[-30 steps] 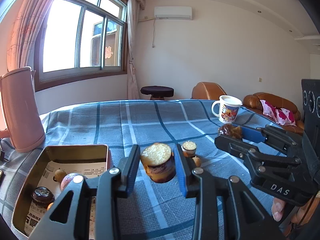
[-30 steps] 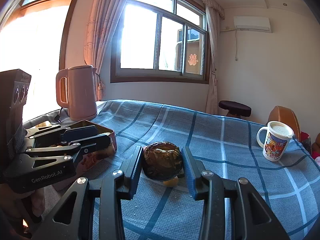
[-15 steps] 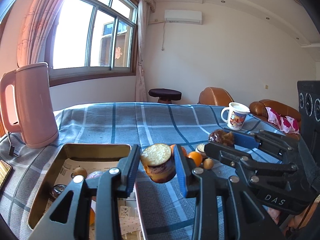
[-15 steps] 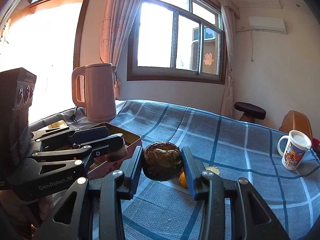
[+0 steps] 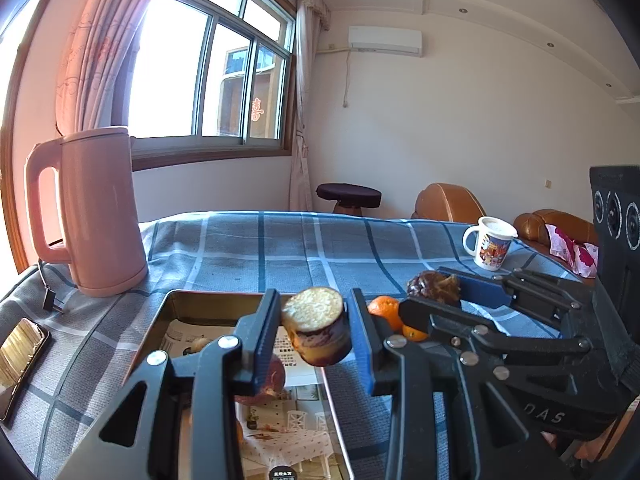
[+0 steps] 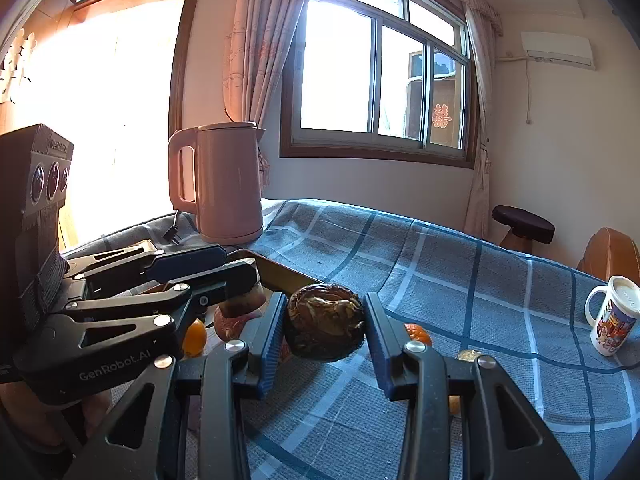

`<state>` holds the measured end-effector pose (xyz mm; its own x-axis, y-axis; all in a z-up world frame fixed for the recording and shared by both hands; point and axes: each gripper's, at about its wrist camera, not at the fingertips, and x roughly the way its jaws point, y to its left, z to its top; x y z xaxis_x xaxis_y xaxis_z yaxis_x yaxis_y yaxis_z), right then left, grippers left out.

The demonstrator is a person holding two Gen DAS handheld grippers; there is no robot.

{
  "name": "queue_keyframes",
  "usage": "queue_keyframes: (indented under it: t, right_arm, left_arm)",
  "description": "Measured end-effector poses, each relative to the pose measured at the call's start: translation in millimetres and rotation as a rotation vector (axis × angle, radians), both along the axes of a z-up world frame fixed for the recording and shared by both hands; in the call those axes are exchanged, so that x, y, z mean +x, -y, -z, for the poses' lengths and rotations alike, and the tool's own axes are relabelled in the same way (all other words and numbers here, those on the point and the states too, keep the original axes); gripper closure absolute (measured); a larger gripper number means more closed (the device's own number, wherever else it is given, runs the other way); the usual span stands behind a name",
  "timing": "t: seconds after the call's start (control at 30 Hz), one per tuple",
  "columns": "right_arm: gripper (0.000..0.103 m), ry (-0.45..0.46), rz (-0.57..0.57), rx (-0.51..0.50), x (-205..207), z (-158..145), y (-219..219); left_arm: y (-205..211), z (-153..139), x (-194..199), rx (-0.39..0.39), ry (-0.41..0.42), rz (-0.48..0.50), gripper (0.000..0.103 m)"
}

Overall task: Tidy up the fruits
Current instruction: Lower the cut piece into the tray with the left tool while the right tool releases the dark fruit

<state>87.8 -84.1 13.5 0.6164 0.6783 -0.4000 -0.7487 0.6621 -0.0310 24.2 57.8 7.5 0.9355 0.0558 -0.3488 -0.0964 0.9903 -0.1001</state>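
Observation:
My left gripper (image 5: 316,326) is shut on a cut purple fruit piece (image 5: 318,330) with a pale grainy top, held in the air above the right rim of a gold metal tin (image 5: 176,304). The tin holds several fruits on printed paper, among them a reddish round fruit (image 5: 276,376). My right gripper (image 6: 325,326) is shut on a dark brown wrinkled fruit (image 6: 325,326), close beside the left gripper (image 6: 236,276) and near the tin's edge (image 6: 288,274). Small oranges (image 5: 386,308) lie on the blue checked cloth between the two grippers.
A pink kettle (image 5: 86,212) stands behind the tin at the left, its plug (image 5: 50,300) on the cloth. A phone (image 5: 20,352) lies at the left edge. A printed mug (image 5: 492,246) stands at the far right. An orange (image 6: 418,334) lies right of my right gripper.
Both grippers have carried their fruits leftward toward the tin; the tin and kettle now sit nearer the middle of both views. The grips have not changed.

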Motion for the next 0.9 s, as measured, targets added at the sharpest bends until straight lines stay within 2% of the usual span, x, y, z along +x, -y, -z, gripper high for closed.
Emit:
queue_keyframes:
  t: [0.9]
  right_arm:
    - [0.062, -0.015, -0.115, -0.054, -12.1, 5.8, -64.2]
  left_arm:
    - [-59.0, 8.2, -13.9, -0.032, -0.039, -0.117, 0.067]
